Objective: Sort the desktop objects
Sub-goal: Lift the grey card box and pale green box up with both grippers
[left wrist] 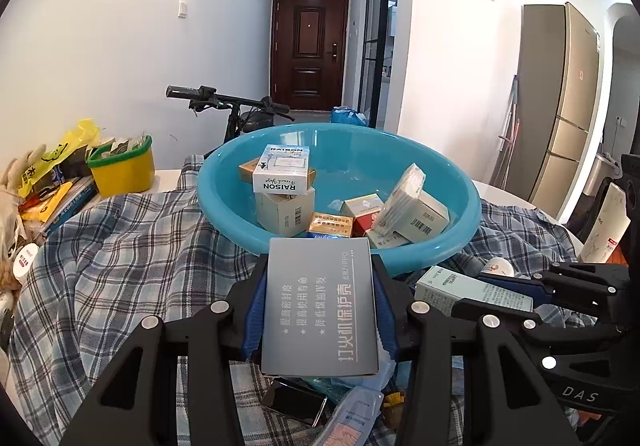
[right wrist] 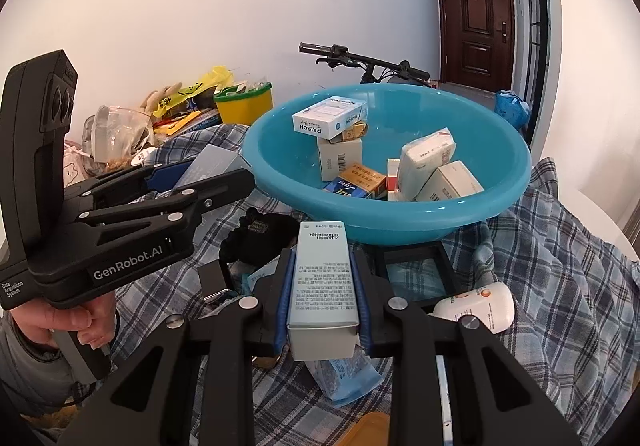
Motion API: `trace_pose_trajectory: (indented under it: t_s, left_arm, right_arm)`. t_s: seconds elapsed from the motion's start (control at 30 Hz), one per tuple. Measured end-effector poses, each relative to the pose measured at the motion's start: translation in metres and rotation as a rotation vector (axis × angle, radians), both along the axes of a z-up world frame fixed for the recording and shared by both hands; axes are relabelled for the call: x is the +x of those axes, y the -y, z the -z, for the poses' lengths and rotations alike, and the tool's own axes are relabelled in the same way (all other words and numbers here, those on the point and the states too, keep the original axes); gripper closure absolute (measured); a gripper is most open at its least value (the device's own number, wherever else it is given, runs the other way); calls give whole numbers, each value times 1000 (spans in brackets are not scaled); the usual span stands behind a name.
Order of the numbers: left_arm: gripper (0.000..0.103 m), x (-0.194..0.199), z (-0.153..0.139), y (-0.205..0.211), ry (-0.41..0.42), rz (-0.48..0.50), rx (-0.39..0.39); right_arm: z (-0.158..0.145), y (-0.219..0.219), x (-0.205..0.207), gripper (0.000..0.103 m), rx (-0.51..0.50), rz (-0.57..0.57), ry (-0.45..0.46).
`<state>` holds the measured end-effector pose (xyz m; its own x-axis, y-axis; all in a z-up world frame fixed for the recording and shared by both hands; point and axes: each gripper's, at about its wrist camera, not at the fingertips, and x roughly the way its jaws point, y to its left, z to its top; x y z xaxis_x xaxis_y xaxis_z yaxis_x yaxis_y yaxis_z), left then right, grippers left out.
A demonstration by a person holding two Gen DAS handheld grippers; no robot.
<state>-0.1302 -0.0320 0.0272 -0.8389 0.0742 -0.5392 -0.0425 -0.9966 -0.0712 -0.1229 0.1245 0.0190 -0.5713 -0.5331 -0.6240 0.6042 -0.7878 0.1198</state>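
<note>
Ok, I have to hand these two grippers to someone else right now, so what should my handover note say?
Left gripper: shut on the grey flat box, held just short of the blue basin.
Right gripper: shut on the pale green carton, also in front of the basin.
Done: several small boxes already lie in the basin, a white RAISON box on top.
Left: drop both held boxes in, then deal with what lies loose on the plaid cloth: a white bottle, a black frame, a blue packet and a dark shiny case.
</note>
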Motion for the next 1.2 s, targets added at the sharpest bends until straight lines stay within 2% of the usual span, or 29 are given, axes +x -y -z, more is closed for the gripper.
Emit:
trace_pose_trajectory:
  t_s: [0.13,0.3,0.37,0.53,0.63,0.87,1.07,1.2]
  left_arm:
    - [54,0,-1,2,-8,-14,5]
    - [54,6,-3,-5,-56,-24,-31]
    - [54,12,-5,-8,-100,-25,-41]
    - [54,33,-13,-19,-284,-45,-125]
    - [54,39,-15,-21,-339,-33,-117]
    - [54,47,-22,-24,-409,-28,-125]
    - [54,47,-26,-26,-406,-41,-119]
    - [54,48,-38,-30,-377,-30,-104]
  right_arm:
    - [-12,-10,6,78,-51,53,-73]
    - [-24,-19,15,78,-28,223,-257]
    - [-27,-21,19,78,-46,254,-301]
    - [-35,-16,38,78,-50,317,-463]
    - [-38,-13,47,77,-67,342,-532]
    - [-40,-11,46,77,-75,359,-540]
    - [-44,-14,47,77,-70,367,-562]
    - [-52,-16,44,77,-86,371,-532]
